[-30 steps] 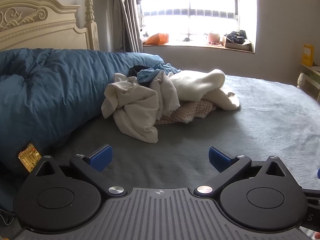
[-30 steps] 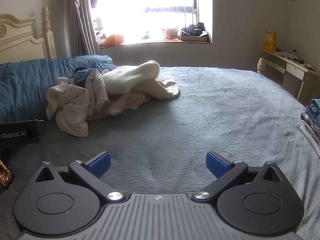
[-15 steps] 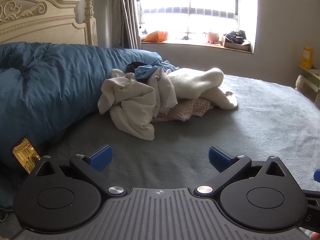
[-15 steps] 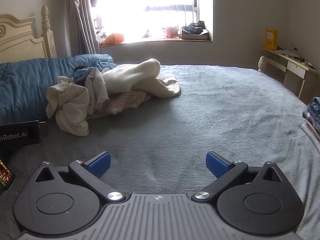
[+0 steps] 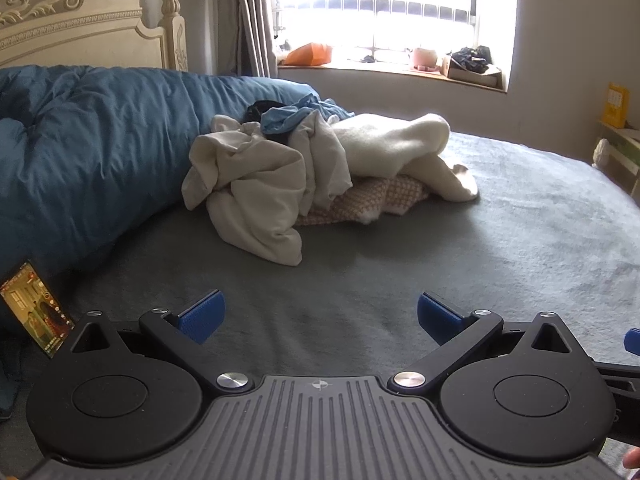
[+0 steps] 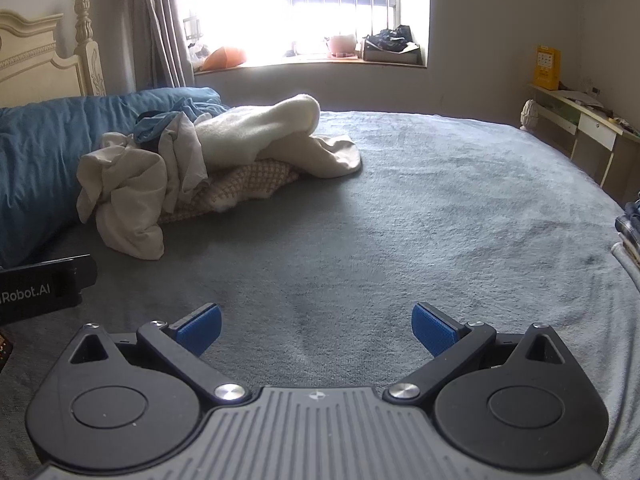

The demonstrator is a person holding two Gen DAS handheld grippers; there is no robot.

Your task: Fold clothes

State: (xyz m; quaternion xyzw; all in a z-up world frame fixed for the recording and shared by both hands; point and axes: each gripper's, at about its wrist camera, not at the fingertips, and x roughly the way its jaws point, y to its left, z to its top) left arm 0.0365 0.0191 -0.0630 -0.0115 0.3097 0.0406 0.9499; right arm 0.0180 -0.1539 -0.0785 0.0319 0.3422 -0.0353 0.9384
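A heap of unfolded clothes (image 5: 304, 176) lies on the grey bedspread (image 5: 500, 240): a cream garment in front, a fluffy white piece behind, a checked orange one under them, a light blue one on top. In the right wrist view the same heap (image 6: 192, 172) sits to the far left. My left gripper (image 5: 318, 316) is open, well short of the heap, with nothing between its blue pads. My right gripper (image 6: 316, 326) is open too, over bare bedspread (image 6: 440, 220).
A blue duvet (image 5: 88, 152) bulges along the left, below a cream headboard (image 5: 80, 28). A phone (image 5: 36, 316) leans at the lower left. Folded clothes (image 6: 630, 232) stack at the right edge. A desk (image 6: 580, 120) stands by the right wall, with a cluttered windowsill (image 6: 320, 60) behind.
Both grippers have eased forward toward the heap, which looks slightly nearer. The left view has tilted a little, showing more of the duvet. Jaws stay open.
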